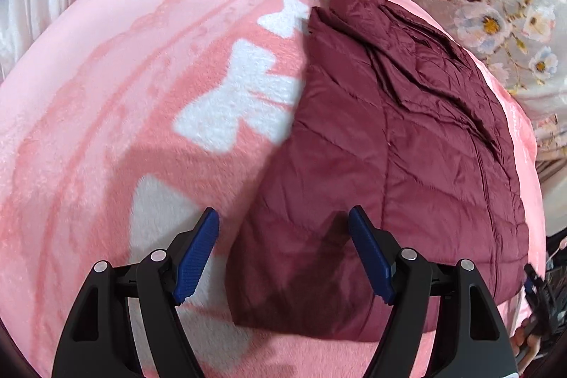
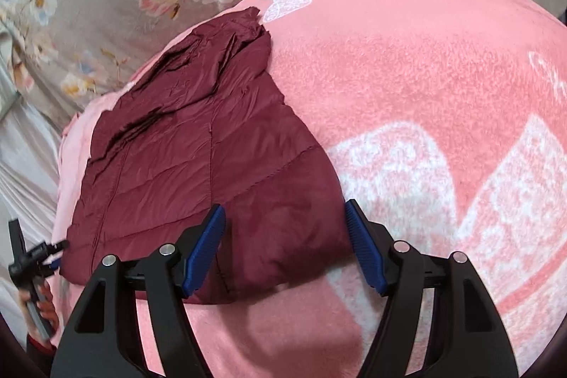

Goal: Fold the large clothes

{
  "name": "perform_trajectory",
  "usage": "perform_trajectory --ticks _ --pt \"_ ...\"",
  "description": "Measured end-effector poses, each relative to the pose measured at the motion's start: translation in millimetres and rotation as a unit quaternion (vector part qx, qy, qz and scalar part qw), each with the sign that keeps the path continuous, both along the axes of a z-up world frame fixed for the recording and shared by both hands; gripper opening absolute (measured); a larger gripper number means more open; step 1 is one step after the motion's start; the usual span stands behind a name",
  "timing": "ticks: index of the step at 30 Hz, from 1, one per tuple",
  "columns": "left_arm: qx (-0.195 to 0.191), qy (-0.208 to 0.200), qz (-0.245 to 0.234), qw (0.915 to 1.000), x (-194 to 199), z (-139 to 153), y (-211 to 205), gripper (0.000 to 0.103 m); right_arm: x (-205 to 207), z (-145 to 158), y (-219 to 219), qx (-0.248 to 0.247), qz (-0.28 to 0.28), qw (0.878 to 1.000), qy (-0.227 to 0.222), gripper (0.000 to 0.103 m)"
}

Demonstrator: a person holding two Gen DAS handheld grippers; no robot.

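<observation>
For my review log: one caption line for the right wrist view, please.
Right gripper, jaws open and empty, above the near edge of a folded maroon quilted jacket lying on a pink fleece blanket.

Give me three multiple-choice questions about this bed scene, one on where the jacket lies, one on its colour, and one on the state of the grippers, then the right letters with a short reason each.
1. Where does the quilted jacket lie?
A. on the pink blanket
B. on a wooden floor
C. on a hanger

2. What colour is the jacket?
A. navy
B. maroon
C. green

3. How do the left gripper and right gripper stand?
A. both clamped on the jacket
B. one open, one shut
C. both open, holding nothing

Answers: 1 A, pink fleece shows along the jacket's edges in both views. 2 B, the fabric is dark wine red. 3 C, in each wrist view the blue pads stand wide apart with nothing pinched.
</observation>
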State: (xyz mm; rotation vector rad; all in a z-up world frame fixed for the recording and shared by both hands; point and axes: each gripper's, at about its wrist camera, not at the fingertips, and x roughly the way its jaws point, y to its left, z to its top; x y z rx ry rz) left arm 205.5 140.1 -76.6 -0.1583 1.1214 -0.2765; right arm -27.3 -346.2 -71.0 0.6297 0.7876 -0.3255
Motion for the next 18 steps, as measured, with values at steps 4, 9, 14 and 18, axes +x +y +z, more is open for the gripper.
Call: perform_trajectory --ticks 4,9,14,18 --pt "0.003 -0.003 -0.015 0.9999 -11 2 -10 0.038 1 0 -7 0.040 -0.013 0.999 -0.010 0.028" --pt "-0.014 -0.011 -0.021 0.9996 -22 16 -9 0.004 -16 8 -9 0.086 -0.017 0.995 -0.047 0.006" --pt "-0.046 -0.036 -0.035 0.9977 -50 50 9 0.003 -51 43 9 0.058 -0.004 0.995 -0.083 0.003" --pt "-0.068 -0.053 -0.051 0.9950 -95 81 40 0.003 -106 84 37 0.012 0.018 0.993 -0.119 0.003"
